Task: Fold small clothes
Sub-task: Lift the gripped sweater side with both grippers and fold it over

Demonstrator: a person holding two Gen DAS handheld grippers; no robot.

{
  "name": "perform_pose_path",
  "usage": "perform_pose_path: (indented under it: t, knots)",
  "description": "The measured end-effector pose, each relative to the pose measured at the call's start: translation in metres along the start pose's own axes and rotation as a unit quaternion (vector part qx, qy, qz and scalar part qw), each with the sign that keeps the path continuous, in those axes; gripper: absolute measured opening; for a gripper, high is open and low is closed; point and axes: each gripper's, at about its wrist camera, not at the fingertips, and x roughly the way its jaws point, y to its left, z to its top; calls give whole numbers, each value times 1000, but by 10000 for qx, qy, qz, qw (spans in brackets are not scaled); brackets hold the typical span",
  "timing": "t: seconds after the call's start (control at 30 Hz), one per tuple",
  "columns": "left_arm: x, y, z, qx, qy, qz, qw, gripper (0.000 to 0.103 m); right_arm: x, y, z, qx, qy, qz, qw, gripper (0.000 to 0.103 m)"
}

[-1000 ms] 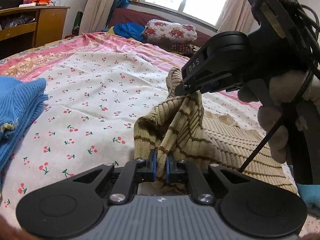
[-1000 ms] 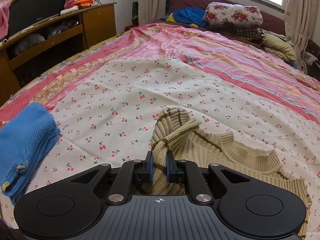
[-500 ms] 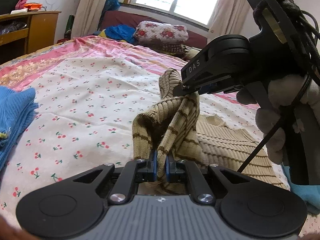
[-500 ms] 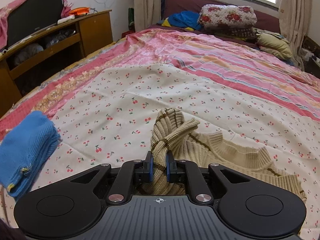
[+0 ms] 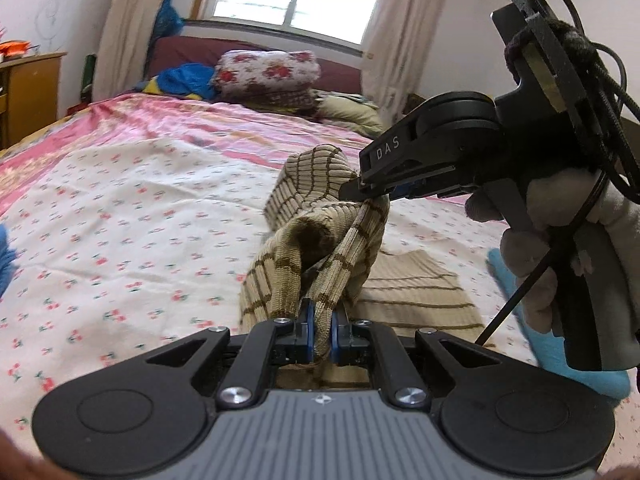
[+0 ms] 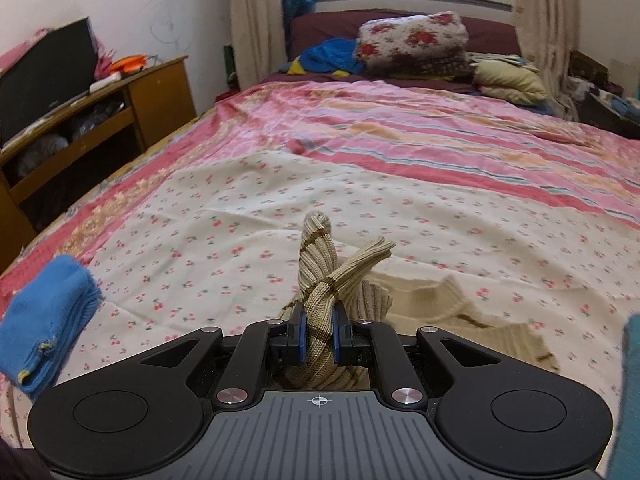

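Sweater: a beige ribbed knit with brown stripes [image 5: 320, 236], one edge lifted off the cherry-print sheet [image 5: 120, 200] — the rest of the body lies flat on the bed just behind the lifted part.
Left gripper: the left gripper [image 5: 320, 334] has its blue pads clamped tight on a bunched fold of the knit.
Right gripper: the right gripper [image 6: 319, 334], carried in a gloved hand [image 5: 560, 240], pinches a second bunch of the same edge, its jaws narrow around the cloth.
Progress: judged early to middle — the fold is raised but not laid over; the neck and far hem lie unfolded.
Remaining: carry the held edge across, set it down, let go, then fold again.
Done pile: a folded blue garment [image 6: 44, 320] lies well apart, to the left on the sheet.
Surroundings: a floral pillow [image 6: 412, 40] at the headboard; a wooden cabinet [image 6: 100, 120] beside the bed; something turquoise [image 5: 560, 360] near the sweater's right side.
Obstructions: none in the fold's path, though the turquoise piece lies close.
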Motion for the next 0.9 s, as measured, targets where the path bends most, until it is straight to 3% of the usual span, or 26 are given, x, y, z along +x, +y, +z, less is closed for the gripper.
perform_pose_path:
  t: [0.5,0.77,0.9]
  knots:
    - [38,-98,-16,807,450,-695,9933,14,-14,-112,-33,914,61,-169,9957,11]
    - [65,-129,-33,1055,926,-956,9855,14,2,-147,-60,1245,389,-366,9908,12]
    - [70,-132,-44,1127,1084,-940,9832,14,1,-169,-71,1903,355,-156,9810,18]
